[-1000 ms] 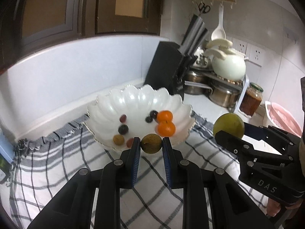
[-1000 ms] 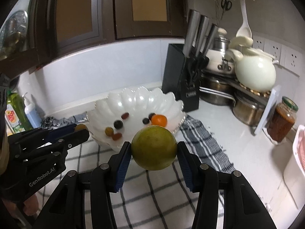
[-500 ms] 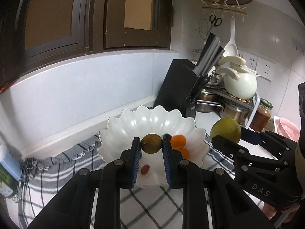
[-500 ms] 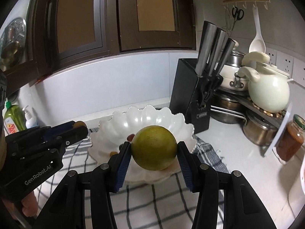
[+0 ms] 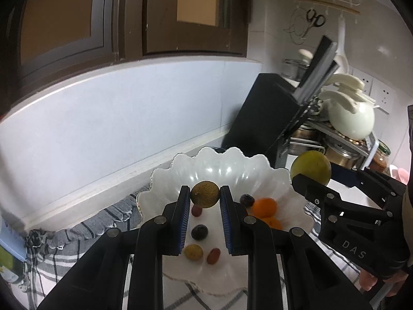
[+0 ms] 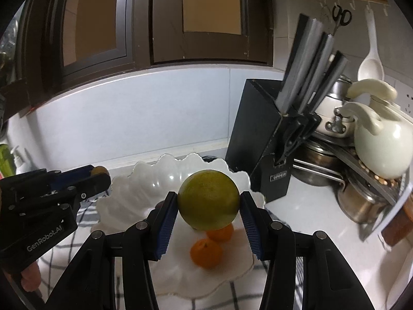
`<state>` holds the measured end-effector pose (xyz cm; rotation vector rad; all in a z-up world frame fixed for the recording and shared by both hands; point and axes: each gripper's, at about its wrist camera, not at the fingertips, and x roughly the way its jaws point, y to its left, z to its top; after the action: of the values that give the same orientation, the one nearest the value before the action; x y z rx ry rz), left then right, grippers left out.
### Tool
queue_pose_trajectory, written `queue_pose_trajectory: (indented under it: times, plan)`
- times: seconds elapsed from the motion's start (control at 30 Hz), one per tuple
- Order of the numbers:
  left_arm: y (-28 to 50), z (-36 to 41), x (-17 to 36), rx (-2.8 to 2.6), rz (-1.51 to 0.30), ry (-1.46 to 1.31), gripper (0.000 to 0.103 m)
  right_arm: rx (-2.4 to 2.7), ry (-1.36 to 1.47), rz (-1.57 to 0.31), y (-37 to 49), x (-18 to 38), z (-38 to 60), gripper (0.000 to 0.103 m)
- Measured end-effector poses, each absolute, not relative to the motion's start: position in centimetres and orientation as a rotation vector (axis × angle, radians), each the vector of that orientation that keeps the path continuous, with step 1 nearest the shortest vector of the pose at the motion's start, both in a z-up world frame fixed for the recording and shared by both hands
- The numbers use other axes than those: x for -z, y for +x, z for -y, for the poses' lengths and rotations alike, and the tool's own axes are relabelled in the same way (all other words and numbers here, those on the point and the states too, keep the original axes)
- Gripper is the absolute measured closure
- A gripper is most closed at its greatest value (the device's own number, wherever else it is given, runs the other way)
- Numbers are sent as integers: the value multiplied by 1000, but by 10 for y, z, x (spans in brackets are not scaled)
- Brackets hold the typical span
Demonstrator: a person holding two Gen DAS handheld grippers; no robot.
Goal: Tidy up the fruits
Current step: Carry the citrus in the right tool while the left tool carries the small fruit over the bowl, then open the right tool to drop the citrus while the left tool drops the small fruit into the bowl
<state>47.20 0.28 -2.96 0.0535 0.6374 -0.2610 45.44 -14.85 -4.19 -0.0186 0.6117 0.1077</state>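
White scalloped bowl (image 5: 180,170) sits on the checked cloth (image 5: 85,235) — over it, the left gripper (image 5: 205,198) clamps one small brown-green fruit (image 5: 205,197), the right gripper (image 6: 208,203) clamps one big green citrus (image 6: 208,199). Inside the bowl: two oranges (image 6: 206,249), two dark grapes (image 5: 199,232), two reddish ones (image 5: 213,255) — plus one yellowish (image 5: 193,252).

Right gripper (image 6: 208,204) clamping a large round green citrus fruit (image 6: 208,203) between its blue-padded fingers (image 6: 167,222) above a white scalloped ceramic bowl (image 6: 155,180) holding two small orange tangerines (image 6: 206,252), with the left gripper (image 6: 99,174) at far left and a black knife block (image 6: 260,139) at right.
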Motion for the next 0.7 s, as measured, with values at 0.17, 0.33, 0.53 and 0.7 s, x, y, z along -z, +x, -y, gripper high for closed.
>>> queue_pose_trajectory:
  times: [0.17,0.33,0.53,0.7]
  plan:
    - [500,-6,40,252,-692,29,79,-111,-32,-638,481,51,148,53]
    - [521,-4,52,247,-735,30,79,-121,-24,-685,506,65,149,53]
    - [544,1,66,244,-773,62,79,-117,-27,-748,532,83,151,53]
    - [559,4,76,237,-806,76,79,-117,-25,-792,547,95,153,53]
